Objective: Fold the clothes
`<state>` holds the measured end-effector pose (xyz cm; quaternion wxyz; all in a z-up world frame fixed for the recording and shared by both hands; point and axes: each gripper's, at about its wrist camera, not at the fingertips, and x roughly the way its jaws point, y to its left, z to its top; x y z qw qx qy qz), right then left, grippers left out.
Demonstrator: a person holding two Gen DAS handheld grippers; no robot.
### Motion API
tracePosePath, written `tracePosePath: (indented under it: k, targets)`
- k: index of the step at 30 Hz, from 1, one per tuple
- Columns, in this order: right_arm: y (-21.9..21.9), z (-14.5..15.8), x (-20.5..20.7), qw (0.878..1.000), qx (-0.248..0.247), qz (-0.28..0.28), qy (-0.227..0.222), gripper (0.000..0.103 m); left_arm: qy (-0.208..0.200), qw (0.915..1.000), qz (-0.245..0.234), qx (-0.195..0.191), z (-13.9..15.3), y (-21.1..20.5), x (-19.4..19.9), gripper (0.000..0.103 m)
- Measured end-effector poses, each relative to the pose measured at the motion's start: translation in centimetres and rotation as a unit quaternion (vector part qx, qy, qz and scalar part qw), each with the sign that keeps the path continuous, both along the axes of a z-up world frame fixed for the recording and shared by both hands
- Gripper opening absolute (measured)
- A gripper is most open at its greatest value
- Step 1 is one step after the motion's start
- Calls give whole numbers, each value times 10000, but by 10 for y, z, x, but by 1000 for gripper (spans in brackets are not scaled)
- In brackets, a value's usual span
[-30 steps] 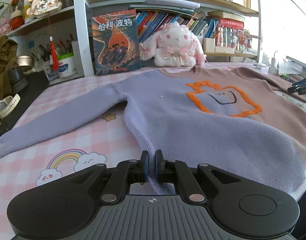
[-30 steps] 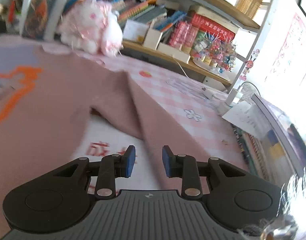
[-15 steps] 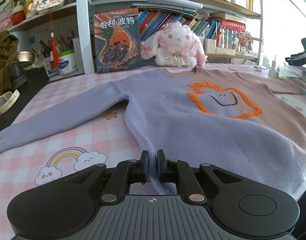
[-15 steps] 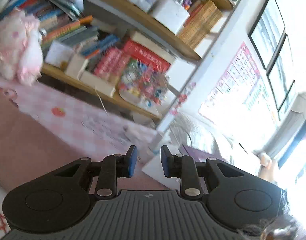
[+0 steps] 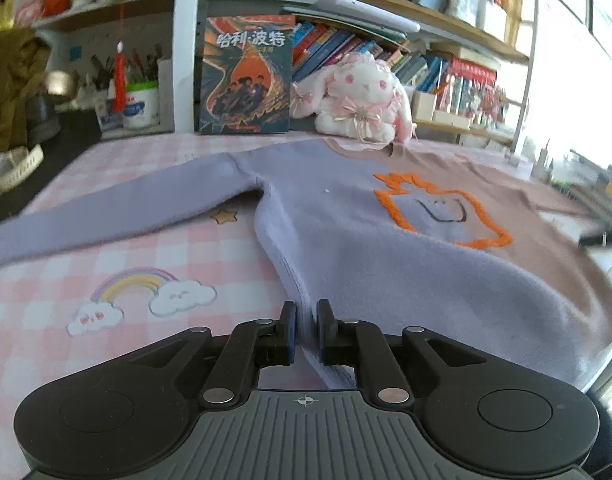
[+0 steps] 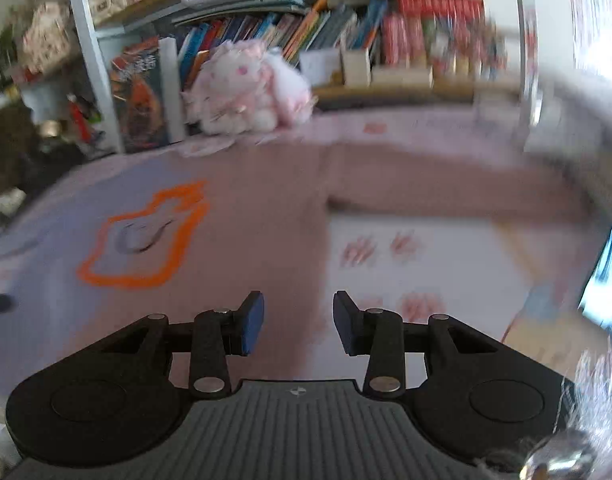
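A sweater [image 5: 346, 232], half lilac and half dusty pink with an orange-outlined figure on the chest, lies spread flat on the worktop [image 5: 106, 280], which wears a pink checked cover printed with a rainbow and clouds. Its lilac sleeve [image 5: 118, 208] stretches out to the left across the cover. The left tongs [image 5: 306, 332] are narrowed on the sweater's lower lilac corner, with a ridge of knit pinched between the two pads. The right tongs [image 6: 298, 320] stand wide apart above the pink side edge of the sweater, gripping nothing; the pink sleeve [image 6: 446, 184] runs off to the right beyond them. This view is blurred. Behind the sweater a white and pink plush rabbit [image 5: 358, 100] sits beside an upright book [image 5: 246, 76] under crowded shelves.
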<state>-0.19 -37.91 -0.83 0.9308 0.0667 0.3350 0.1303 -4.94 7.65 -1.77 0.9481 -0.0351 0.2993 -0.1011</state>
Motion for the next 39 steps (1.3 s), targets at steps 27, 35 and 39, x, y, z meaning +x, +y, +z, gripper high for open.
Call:
tracePosePath:
  k: [27,35,39]
  targets:
    - [55,-17,-4,9967,-754,132,-288,12,-120,9978,483,-442,-9,20,11,5]
    - [50,-21,-25,9980,-516,110,-339,12,-58,9981,423,-444,-6,20,11,5]
    - [48,-21,-21,9975,-602,-6,-380,13,-60,9980,416,-480,-8,18,11,5]
